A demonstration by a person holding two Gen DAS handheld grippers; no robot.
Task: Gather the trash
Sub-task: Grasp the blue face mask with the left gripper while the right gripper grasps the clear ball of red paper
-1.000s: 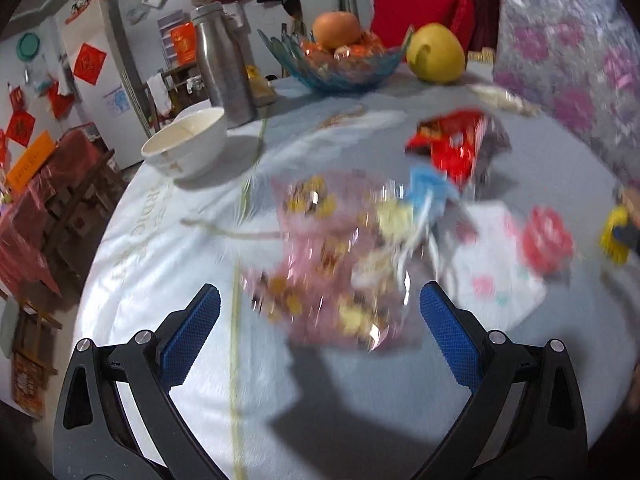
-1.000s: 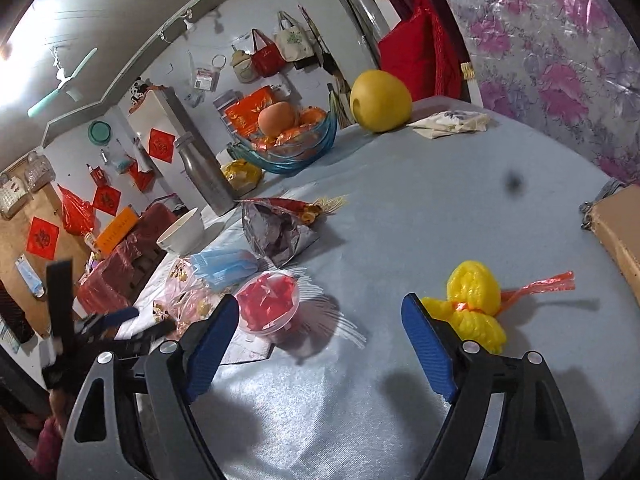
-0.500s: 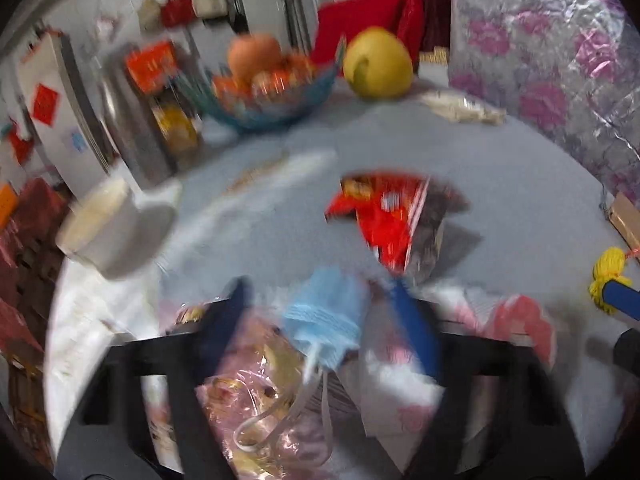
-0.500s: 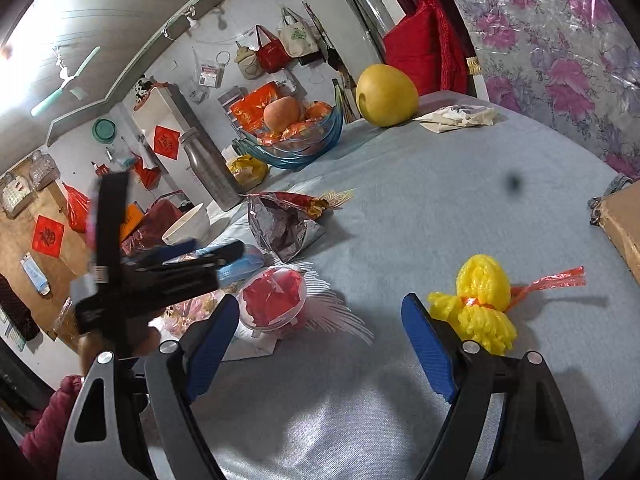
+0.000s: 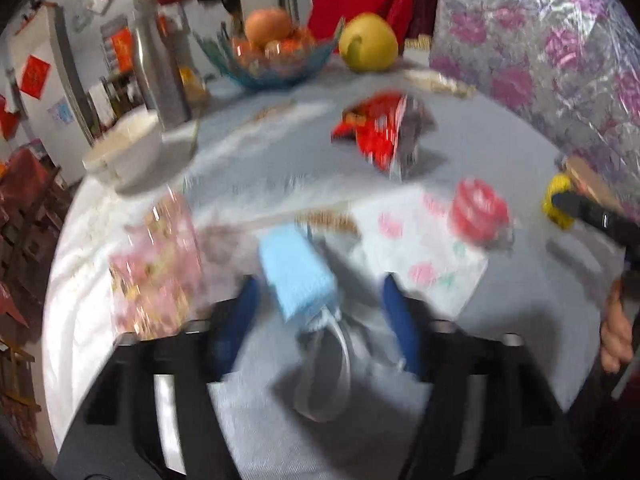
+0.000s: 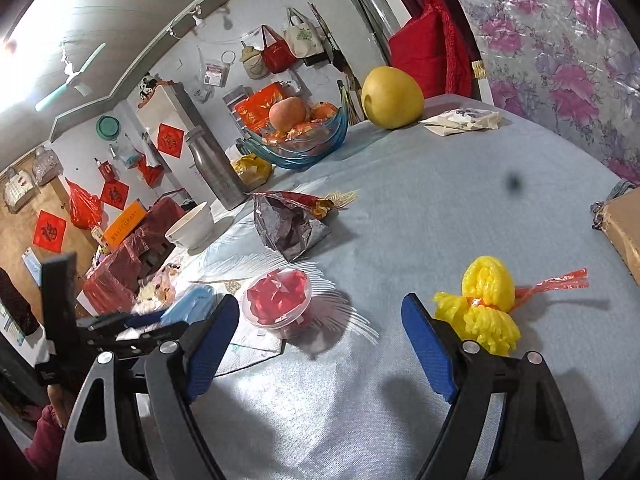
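My left gripper (image 5: 320, 312) is open, with a blue face mask (image 5: 296, 276) lying between its fingers; the view is blurred. A pink candy wrapper (image 5: 156, 268), a flowered napkin (image 5: 432, 256), a red plastic cup (image 5: 480, 212) and a red snack bag (image 5: 380, 128) lie around it. My right gripper (image 6: 320, 344) is open and empty above the table. In the right wrist view the red cup (image 6: 280, 304) sits left of it, a yellow mesh net (image 6: 484, 304) lies right of it, and the snack bag (image 6: 292, 224) lies further off. The left gripper (image 6: 132, 324) shows by the mask (image 6: 188, 304).
A white bowl (image 5: 128, 148), a steel flask (image 5: 160, 68), a blue glass fruit bowl (image 5: 276, 52), a pomelo (image 5: 368, 42) and a folded packet (image 6: 464, 120) stand at the back. A cardboard box (image 6: 624, 224) sits at the right edge. A floral wall is on the right.
My left gripper has swung right from the pink wrapper to the blue mask, closed in around it and narrowed. The right gripper has hardly moved.
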